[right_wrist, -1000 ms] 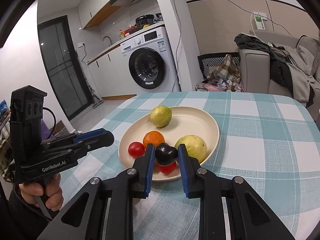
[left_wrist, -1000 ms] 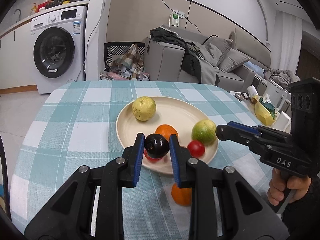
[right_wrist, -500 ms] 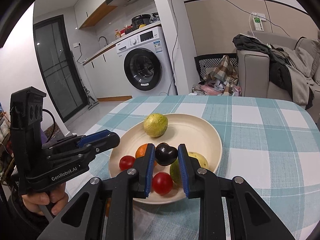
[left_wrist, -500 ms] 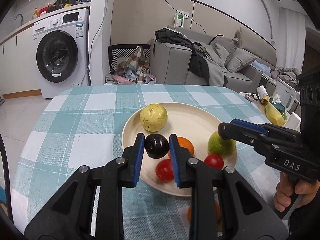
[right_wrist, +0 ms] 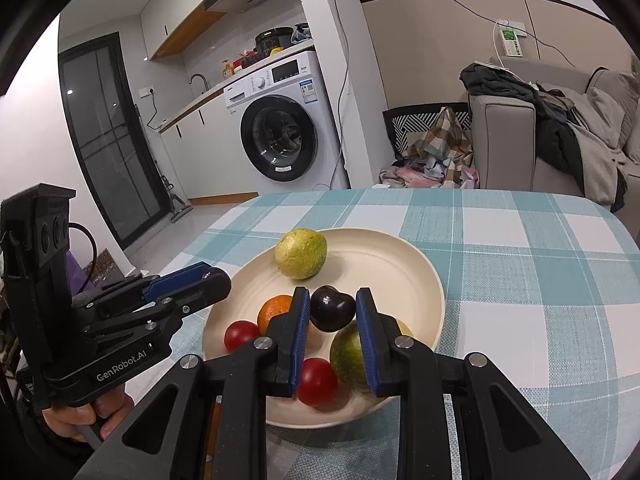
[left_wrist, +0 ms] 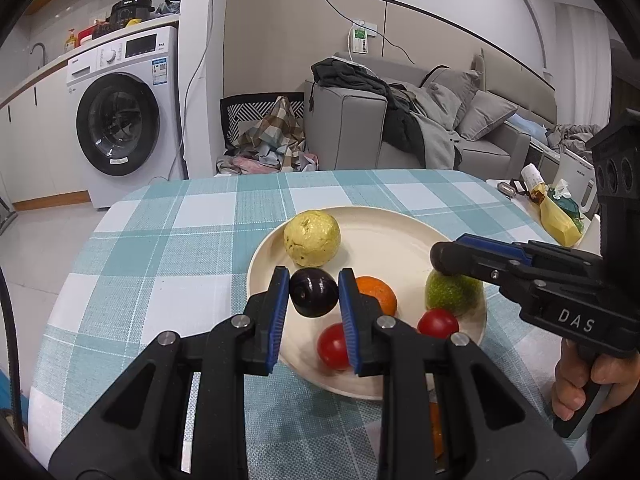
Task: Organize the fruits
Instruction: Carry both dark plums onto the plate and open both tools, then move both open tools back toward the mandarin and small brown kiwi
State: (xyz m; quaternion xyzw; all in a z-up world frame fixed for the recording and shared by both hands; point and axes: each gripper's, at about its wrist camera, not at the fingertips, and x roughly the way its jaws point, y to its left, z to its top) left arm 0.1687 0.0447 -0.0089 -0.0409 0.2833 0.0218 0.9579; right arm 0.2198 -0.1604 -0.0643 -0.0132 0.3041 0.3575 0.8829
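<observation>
A cream plate [left_wrist: 384, 240] [right_wrist: 404, 264] on the checked tablecloth holds a yellow-green guava [left_wrist: 312, 237] [right_wrist: 301, 253], an orange [left_wrist: 378, 298] [right_wrist: 274, 310], a green fruit [left_wrist: 454, 293] [right_wrist: 347, 354] and two red tomatoes [left_wrist: 331, 347] [left_wrist: 438, 323]. My left gripper [left_wrist: 314, 294] is shut on a dark plum [left_wrist: 313, 292] above the plate's near-left part. My right gripper [right_wrist: 333, 310] is shut on another dark plum [right_wrist: 333, 308] above the plate's front. Another orange fruit [left_wrist: 436, 426] lies on the cloth, mostly hidden behind my left gripper.
The round table [left_wrist: 168, 248] ends close to the left and far side. A side table with a yellow bag [left_wrist: 560, 220] and white kettle stands at the right. A washing machine [left_wrist: 120, 120] and a grey sofa [left_wrist: 440, 128] stand beyond.
Both grippers have risen and moved forward over the plate, each still holding its plum. The plate and fruits now sit lower and nearer in both views.
</observation>
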